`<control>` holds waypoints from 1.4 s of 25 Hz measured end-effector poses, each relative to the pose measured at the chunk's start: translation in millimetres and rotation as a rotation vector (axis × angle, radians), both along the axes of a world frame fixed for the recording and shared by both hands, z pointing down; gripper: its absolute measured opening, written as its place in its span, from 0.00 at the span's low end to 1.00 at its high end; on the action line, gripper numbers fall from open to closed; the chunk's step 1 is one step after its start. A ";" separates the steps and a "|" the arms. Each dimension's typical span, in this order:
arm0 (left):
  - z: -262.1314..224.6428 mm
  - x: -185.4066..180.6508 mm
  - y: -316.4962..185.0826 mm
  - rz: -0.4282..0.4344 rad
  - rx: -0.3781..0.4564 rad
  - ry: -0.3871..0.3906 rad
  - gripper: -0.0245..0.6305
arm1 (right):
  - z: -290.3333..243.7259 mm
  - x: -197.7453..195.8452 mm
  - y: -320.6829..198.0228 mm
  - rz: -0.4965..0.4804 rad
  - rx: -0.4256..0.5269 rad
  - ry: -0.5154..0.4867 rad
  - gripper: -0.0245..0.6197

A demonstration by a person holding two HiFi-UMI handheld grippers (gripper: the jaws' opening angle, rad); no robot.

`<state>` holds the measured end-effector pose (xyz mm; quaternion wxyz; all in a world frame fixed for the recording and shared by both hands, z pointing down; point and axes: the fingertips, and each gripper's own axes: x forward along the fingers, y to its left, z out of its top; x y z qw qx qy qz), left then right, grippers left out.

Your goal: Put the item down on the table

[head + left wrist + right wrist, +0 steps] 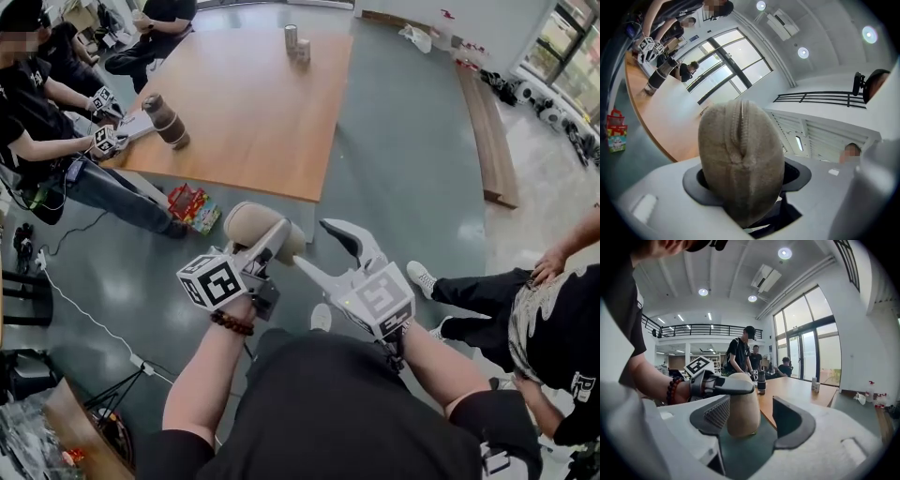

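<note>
A tan fabric pouch (246, 225) with a zip seam (738, 136) is held in the air by my left gripper (277, 239), which is shut on it. In the left gripper view the pouch fills the gap between the jaws of the left gripper (747, 178). My right gripper (323, 248) stands open just right of it. In the right gripper view the pouch (740, 404) sits between the wide-apart jaws of the right gripper (752, 416), close to the ribbed left pad and apart from the right one. The wooden table (253, 103) lies ahead, beyond both grippers.
At the table's left edge another person holds grippers around a brown bottle (166, 120). Small cans (296, 42) stand at the far end. A colourful toy box (192, 206) lies on the floor. A seated person (525, 309) is at my right, a long bench (487, 131) beyond.
</note>
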<state>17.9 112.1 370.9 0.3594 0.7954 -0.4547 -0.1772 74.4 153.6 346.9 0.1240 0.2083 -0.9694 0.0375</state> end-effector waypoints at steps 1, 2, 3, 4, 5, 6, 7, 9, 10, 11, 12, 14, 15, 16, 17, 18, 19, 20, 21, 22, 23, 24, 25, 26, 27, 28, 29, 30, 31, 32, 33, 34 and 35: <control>0.0 1.3 -4.3 -0.003 -0.001 0.009 0.55 | 1.1 0.1 -3.5 -0.006 -0.001 0.007 0.45; 0.2 2.5 -8.3 -0.005 -0.003 0.021 0.55 | 2.2 0.1 -6.8 -0.011 -0.001 0.014 0.47; 0.2 3.5 -12.2 -0.007 -0.005 0.034 0.55 | 3.1 -0.1 -9.8 -0.015 0.001 0.023 0.48; 0.0 4.2 -16.0 -0.011 -0.007 0.048 0.55 | 4.1 -0.7 -12.7 -0.019 0.004 0.033 0.49; -0.4 4.7 -19.9 -0.014 -0.008 0.062 0.55 | 5.6 -1.7 -15.6 -0.023 0.006 0.044 0.50; -0.9 5.1 -23.7 -0.015 -0.008 0.074 0.55 | 7.8 -3.1 -18.7 -0.026 0.006 0.055 0.52; -1.2 5.4 -27.4 -0.015 -0.009 0.088 0.55 | 10.6 -4.9 -22.0 -0.028 0.004 0.066 0.54; 1.3 5.2 -34.7 -0.012 -0.027 0.127 0.55 | 17.4 -9.7 -29.0 -0.033 0.000 0.091 0.56; 4.0 4.1 -39.0 -0.013 -0.042 0.154 0.55 | 20.8 -12.9 -33.0 -0.036 0.000 0.104 0.56; 6.6 2.0 -44.2 -0.016 -0.058 0.177 0.55 | 23.8 -16.4 -37.7 -0.040 0.000 0.116 0.56; 8.6 -0.9 -50.3 -0.021 -0.073 0.193 0.55 | 26.5 -20.1 -43.3 -0.042 0.003 0.127 0.57; 10.7 -5.9 -64.0 -0.024 -0.092 0.222 0.55 | 30.9 -27.2 -56.9 -0.044 0.009 0.146 0.57; 11.1 -7.5 -71.0 -0.021 -0.096 0.238 0.55 | 32.7 -30.7 -63.8 -0.045 0.012 0.153 0.57; 10.9 -8.5 -77.9 -0.015 -0.096 0.255 0.55 | 34.4 -34.1 -70.5 -0.047 0.014 0.161 0.58; 10.4 -8.8 -84.6 -0.008 -0.097 0.275 0.55 | 36.2 -37.4 -77.0 -0.050 0.016 0.169 0.58; 10.2 -8.9 -90.9 -0.002 -0.104 0.296 0.55 | 38.4 -40.9 -83.3 -0.053 0.018 0.178 0.58; 10.4 -8.9 -96.9 0.005 -0.113 0.317 0.55 | 40.9 -44.6 -89.6 -0.056 0.017 0.186 0.59; 11.2 -9.5 -102.9 0.012 -0.122 0.334 0.55 | 43.5 -48.7 -96.0 -0.058 0.015 0.194 0.59; 12.6 -10.5 -108.8 0.019 -0.131 0.347 0.55 | 46.2 -52.9 -102.7 -0.059 0.010 0.200 0.60; 13.8 -11.9 -114.9 0.027 -0.139 0.361 0.55 | 48.8 -57.3 -109.3 -0.060 0.005 0.205 0.60; 14.5 -13.4 -121.0 0.035 -0.145 0.376 0.55 | 51.4 -61.7 -115.8 -0.060 -0.002 0.209 0.60; 15.0 -15.1 -127.3 0.043 -0.150 0.391 0.55 | 53.9 -65.9 -122.2 -0.061 -0.009 0.213 0.60; 15.4 -17.4 -133.8 0.049 -0.156 0.404 0.55 | 56.2 -70.0 -128.8 -0.062 -0.015 0.218 0.60; 16.1 -20.1 -140.5 0.053 -0.163 0.413 0.55 | 58.0 -74.1 -135.7 -0.063 -0.020 0.222 0.60; 17.1 -23.2 -147.0 0.056 -0.170 0.417 0.55 | 59.4 -78.1 -142.7 -0.063 -0.024 0.225 0.60; 18.1 -26.0 -153.1 0.060 -0.176 0.422 0.55 | 60.8 -82.0 -149.5 -0.063 -0.030 0.228 0.60; 18.9 -28.3 -158.7 0.065 -0.181 0.430 0.55 | 62.6 -85.7 -155.8 -0.062 -0.036 0.231 0.60; 19.6 -29.7 -164.1 0.072 -0.186 0.441 0.55 | 64.6 -89.1 -161.9 -0.061 -0.043 0.235 0.60; 20.3 -30.5 -169.6 0.078 -0.191 0.448 0.55 | 66.4 -91.9 -168.2 -0.061 -0.049 0.240 0.60; 21.0 -30.9 -175.8 0.083 -0.195 0.449 0.55 | 67.6 -93.9 -174.9 -0.060 -0.055 0.246 0.60; 21.6 -31.3 -182.8 0.088 -0.199 0.443 0.55 | 67.7 -94.9 -182.1 -0.060 -0.061 0.251 0.60; 21.9 -32.0 -190.0 0.091 -0.201 0.435 0.55 | 66.9 -95.5 -189.4 -0.060 -0.066 0.253 0.60; 21.5 -33.1 -196.5 0.094 -0.205 0.436 0.55 | 65.8 -96.5 -195.9 -0.059 -0.070 0.253 0.60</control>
